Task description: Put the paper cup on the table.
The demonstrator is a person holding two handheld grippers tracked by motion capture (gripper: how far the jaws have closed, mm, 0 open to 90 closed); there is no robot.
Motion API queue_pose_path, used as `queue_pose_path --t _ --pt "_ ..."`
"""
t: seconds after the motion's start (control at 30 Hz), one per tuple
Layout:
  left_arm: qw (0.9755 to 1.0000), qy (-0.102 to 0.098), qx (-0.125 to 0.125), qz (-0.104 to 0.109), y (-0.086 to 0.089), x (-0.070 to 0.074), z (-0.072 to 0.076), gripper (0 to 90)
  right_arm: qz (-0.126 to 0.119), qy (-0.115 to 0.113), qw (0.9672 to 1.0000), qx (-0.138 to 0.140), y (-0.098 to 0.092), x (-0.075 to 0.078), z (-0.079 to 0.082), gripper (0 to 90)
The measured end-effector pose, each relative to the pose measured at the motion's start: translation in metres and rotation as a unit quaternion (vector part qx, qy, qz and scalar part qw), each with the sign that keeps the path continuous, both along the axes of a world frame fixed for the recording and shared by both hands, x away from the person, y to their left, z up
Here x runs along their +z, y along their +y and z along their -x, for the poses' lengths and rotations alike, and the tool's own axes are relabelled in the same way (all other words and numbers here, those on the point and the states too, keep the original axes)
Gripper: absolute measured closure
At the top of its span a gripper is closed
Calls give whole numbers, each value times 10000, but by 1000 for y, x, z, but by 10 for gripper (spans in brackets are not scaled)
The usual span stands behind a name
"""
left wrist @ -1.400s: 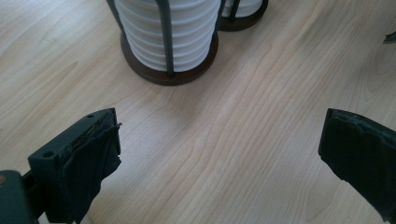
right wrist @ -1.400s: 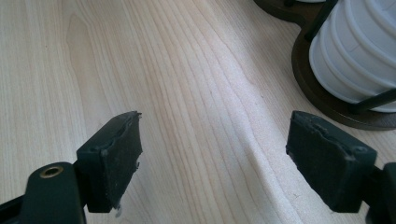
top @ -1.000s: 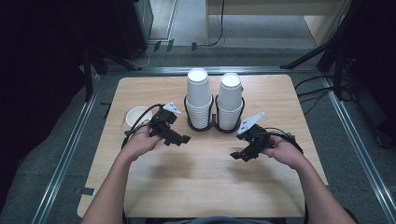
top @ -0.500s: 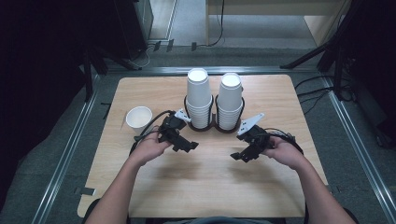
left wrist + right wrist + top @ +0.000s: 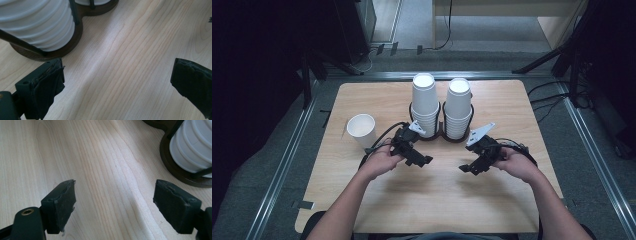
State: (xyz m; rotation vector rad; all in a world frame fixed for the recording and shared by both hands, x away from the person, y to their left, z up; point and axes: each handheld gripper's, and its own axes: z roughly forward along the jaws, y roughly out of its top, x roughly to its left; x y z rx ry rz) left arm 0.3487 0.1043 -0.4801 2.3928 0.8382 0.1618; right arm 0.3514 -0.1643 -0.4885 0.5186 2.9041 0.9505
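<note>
I have both tools over the front half of the wooden counter (image 5: 377, 95), with nothing in either of them. The left tool (image 5: 422, 161) has its jaws wide apart, and between them in the left gripper view I see only bare wood. The right tool (image 5: 468, 169) is also wide open and holds nothing; its own view shows the same bare wood between the pads.

The work here seems to be taking cups out of the holder. One single white cup (image 5: 361, 130) already stands upright by itself on the counter, at about 10 o'clock from the left tool and well apart from it. I judge that this is the first cup done.

What is left is bigger. The left stack of cups (image 5: 425, 102) and the right stack of cups (image 5: 458, 106) stand in the dark holder (image 5: 442, 136) at 12 o'clock from my tools, near them but not touching. Both stacks look tall, so I think many cups remain. The left tool is closer to the holder base, which appears at about 11 o'clock in its view.
</note>
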Motion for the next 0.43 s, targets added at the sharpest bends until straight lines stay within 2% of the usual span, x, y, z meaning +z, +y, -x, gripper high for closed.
queue_pose_path --t 0.43 --pt "9999 55 -141 -21 -9 -5 1 0 2 11 10000 -4 0 -1 2 181"
